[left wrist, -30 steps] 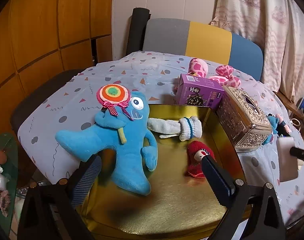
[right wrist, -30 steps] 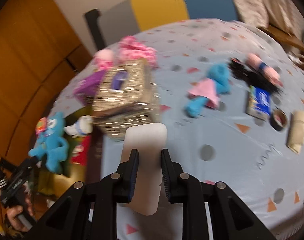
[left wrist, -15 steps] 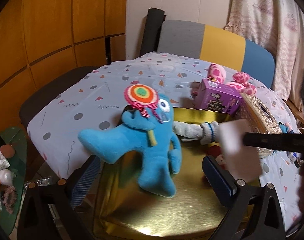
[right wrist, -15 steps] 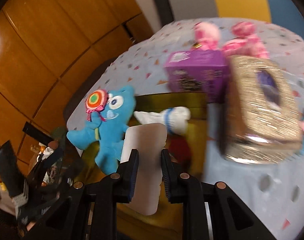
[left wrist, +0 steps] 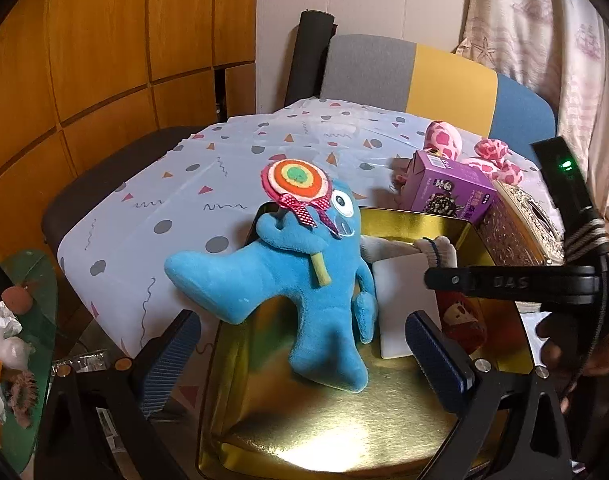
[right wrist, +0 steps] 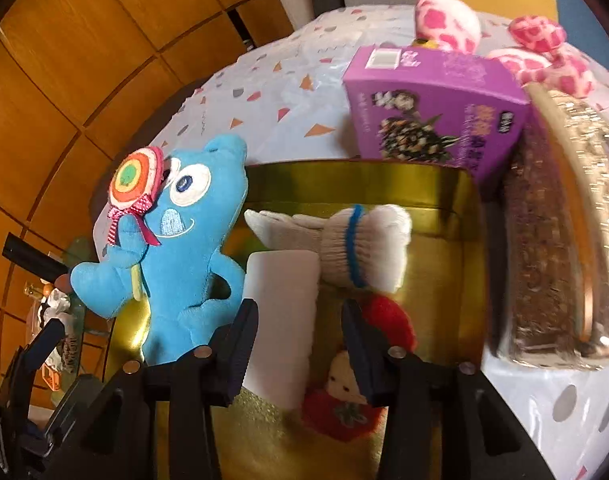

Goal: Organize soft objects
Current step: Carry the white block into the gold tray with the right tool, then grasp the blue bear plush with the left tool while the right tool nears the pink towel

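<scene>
The right claw (right wrist: 300,340) had just been opening: its jaws stood apart over the gold tray (right wrist: 444,184), the white sponge block (right wrist: 280,320) between them, leaning by the left pad and clear of the right one. The block lay in the tray beside the blue plush (right wrist: 188,240), below the white sock (right wrist: 360,240) and next to the red doll (right wrist: 344,392). The left claw (left wrist: 304,356) was spread wide and empty at the tray's near edge on the tabletop (left wrist: 208,184).

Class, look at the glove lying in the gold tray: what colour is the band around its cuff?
Blue, on the off-white glove; clearest in the right wrist view.
</scene>
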The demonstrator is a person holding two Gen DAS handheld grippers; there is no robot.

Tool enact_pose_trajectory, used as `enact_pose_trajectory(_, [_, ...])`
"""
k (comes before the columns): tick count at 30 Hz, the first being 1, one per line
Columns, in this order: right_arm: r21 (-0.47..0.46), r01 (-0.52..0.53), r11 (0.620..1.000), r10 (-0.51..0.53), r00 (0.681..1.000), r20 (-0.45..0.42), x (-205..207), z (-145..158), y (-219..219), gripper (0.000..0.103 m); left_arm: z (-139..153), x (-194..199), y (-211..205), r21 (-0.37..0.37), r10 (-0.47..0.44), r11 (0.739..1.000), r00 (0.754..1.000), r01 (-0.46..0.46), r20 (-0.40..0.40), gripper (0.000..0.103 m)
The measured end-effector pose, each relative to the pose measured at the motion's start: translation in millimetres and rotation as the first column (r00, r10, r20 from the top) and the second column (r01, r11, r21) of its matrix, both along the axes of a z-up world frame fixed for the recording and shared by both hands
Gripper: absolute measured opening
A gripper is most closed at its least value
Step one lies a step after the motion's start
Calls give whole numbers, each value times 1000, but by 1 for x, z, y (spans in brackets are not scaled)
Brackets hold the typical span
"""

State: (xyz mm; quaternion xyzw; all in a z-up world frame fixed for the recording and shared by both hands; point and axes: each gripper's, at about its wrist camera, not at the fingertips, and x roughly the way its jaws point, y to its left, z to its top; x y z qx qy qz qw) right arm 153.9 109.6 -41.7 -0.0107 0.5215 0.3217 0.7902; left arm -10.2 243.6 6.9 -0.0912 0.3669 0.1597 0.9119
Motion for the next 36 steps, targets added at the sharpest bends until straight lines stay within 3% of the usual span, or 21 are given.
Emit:
enact_pose_trajectory(5, [29,28,999,-30,998,57,-11,20,-21,51,1,0,-8,7,-16,1000,1000,16,-3,103])
enact_pose_trajectory(14, [34,76,996,-81,987,138,-25,39,-49,51,5,-1,-23,24,-47,999,999,48,-6,103])
enact_pose_trajectory(23, [58,180,982,-188,955,228,-32,65,-110,51,12,1,-46,45,-99,994,995,99,-3,103])
enact_pose_trajectory(31, [77,326,942,-335,907,256,-26,75,-183,51,16,7,-72,68,-166,984,986,166,-10,103])
enact_pose_trajectory(36, [74,456,887,-458,845,277,-17,79,-244,51,21,12,-92,94,-210,973,978,210,-9,103])
